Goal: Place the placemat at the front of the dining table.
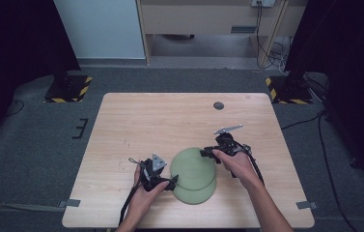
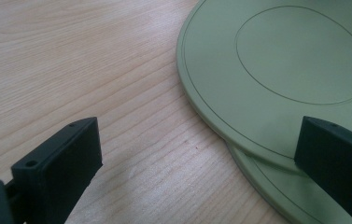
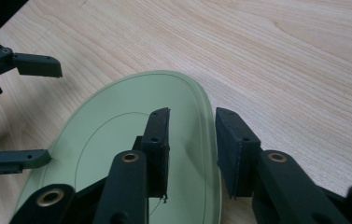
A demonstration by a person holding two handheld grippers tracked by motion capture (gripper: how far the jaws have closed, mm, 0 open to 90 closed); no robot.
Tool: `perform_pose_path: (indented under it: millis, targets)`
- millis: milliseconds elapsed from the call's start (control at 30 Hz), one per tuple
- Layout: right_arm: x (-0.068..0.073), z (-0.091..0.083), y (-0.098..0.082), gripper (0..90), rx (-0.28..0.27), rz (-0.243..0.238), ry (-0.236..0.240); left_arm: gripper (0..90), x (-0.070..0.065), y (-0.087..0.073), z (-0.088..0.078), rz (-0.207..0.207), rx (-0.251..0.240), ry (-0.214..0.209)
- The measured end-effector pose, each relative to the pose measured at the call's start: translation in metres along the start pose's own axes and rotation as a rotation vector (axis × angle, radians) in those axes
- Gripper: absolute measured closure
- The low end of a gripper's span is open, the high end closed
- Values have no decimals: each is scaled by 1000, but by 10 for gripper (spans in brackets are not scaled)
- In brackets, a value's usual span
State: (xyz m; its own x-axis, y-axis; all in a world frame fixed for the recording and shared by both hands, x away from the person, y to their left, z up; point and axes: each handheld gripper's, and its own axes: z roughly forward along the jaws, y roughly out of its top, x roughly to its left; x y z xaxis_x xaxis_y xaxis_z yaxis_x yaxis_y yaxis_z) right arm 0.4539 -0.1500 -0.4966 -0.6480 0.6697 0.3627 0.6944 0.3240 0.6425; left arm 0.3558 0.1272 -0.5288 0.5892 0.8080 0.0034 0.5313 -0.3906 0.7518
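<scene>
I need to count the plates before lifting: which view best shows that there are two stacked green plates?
The left gripper view: the lower plate peeks out beneath the upper plate's edge, showing the step. The high view shows the offset too, but small. The right gripper view shows one plate surface.

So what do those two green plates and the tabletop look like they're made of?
Top green plate: looks like matte moulded plastic or melamine, with an even pale green, no glare and thin scribed rings. The lower plate, seen at its edge beneath the top one, looks the same. Table: light wood-grain surface, probably laminate or veneer; the streaky grain shows, with only a soft sheen.
</scene>
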Motion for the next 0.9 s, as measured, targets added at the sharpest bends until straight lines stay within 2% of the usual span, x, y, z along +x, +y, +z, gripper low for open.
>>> perform_pose_path:
  millis: [200, 467, 633, 900]
  targets:
    - [2, -2, 1, 718, -6, -2, 24, 0, 0, 0, 0, 5, 3, 4]
    - [3, 1, 1, 772, 27, -39, -13, 0, 0, 0, 0, 6, 3, 4]
    - [3, -1, 2, 852, 13, -42, -15, 0, -1, 0, -1, 8, 2, 5]
    - [7, -7, 3, 857, -6, -57, -17, 21, 3, 0, -5, 8, -15, 15]
